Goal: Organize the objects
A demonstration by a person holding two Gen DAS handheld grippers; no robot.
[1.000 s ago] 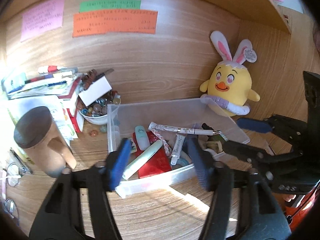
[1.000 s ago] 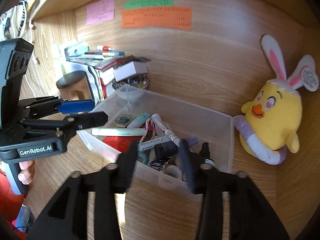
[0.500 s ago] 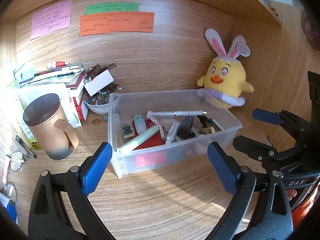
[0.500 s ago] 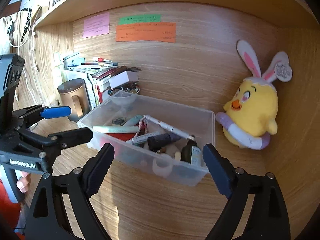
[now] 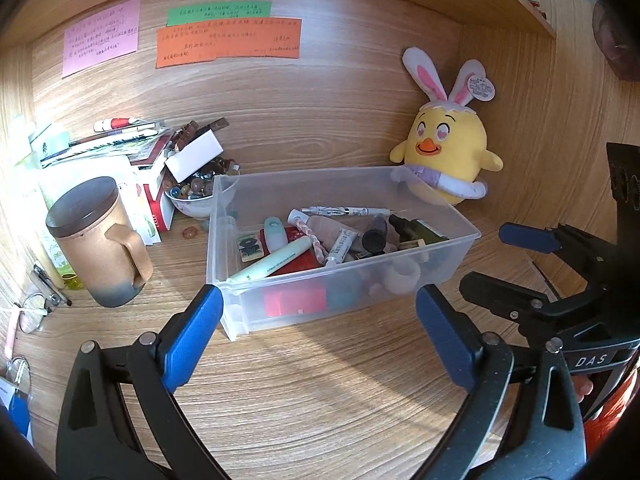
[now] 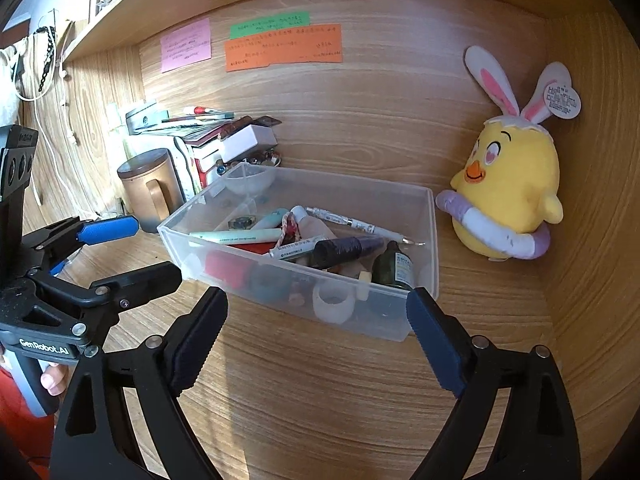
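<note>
**Both grippers spread wide, clear bin of small items on desk**

Far left edge of the desk (image 5: pixel 320 380): glasses (image 5: pixel 34 312), partly cut off. Next, brown lidded mug (image 5: pixel 98 240), handle facing the bin. Behind it, a stack of books & papers (image 5: pixel 116 144) w/ a white box (image 5: pixel 195 153) on top and a bowl of beads (image 5: pixel 190 196) at its foot, touching the bin's back-left corner.

Centre: clear plastic bin (image 5: pixel 432 276), standing on the desk near the back wall. Inside, L to R: pale green highlighter (image 5: pixel 272 260) leaning on the front-left rim, red packet (image 5: pixel 298 262) under it, twisted pink-white cord (image 5: pixel 310 236), small white tube (image 5: pixel 340 246), silver pen (image 5: pixel 344 211) along the back, dark bottle (image 5: pixel 416 230) at right. White tape roll (image 6: pixel 334 302) sits against the front wall.

Left gripper (image 5: pixel 318 338) hovers in front of the bin, jaws wide apart, holding nothing. Right gripper (image 6: pixel 316 344) likewise: jaws wide apart, empty, just short of the bin's front wall.

Right of bin, back-right corner: yellow chick plush w/ bunny ears (image 5: pixel 446 148), touching the bin's back-right corner. Wall above: pink, green, orange notes (image 5: pixel 228 42).
</note>
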